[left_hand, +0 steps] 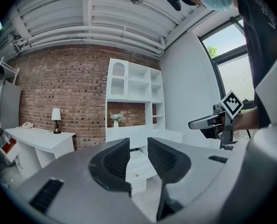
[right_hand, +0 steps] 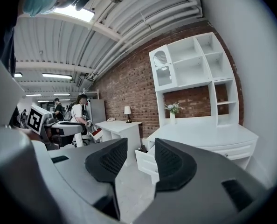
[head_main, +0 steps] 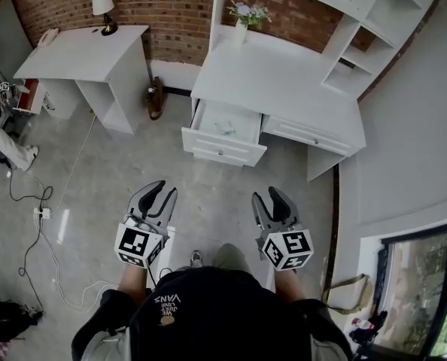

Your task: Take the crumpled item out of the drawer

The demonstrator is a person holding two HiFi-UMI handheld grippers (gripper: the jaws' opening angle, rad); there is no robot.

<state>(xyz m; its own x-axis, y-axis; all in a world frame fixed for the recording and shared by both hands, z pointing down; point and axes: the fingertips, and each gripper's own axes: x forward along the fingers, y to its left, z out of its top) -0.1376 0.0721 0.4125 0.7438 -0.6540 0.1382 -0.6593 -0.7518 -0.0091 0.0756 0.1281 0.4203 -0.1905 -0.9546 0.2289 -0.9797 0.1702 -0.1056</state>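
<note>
The white desk (head_main: 284,81) with a shelf unit stands ahead against the brick wall. Its left drawer (head_main: 197,143) is pulled out, and a small pale crumpled item (head_main: 225,126) lies inside. Both grippers hover over the floor well short of the drawer. My left gripper (head_main: 163,189) is open by a narrow gap and holds nothing; in the left gripper view the drawer (left_hand: 139,166) shows between its jaws. The right gripper (head_main: 267,195) is likewise open and empty, with the drawer (right_hand: 147,160) beyond its jaws. The crumpled item does not show in either gripper view.
A second white desk (head_main: 80,51) with a lamp (head_main: 103,7) stands at the left. A vase of flowers (head_main: 243,17) sits on the main desk. A brown bag (head_main: 156,98) leans between the desks. Cables (head_main: 35,201) trail over the floor at left, near a seated person (head_main: 1,138).
</note>
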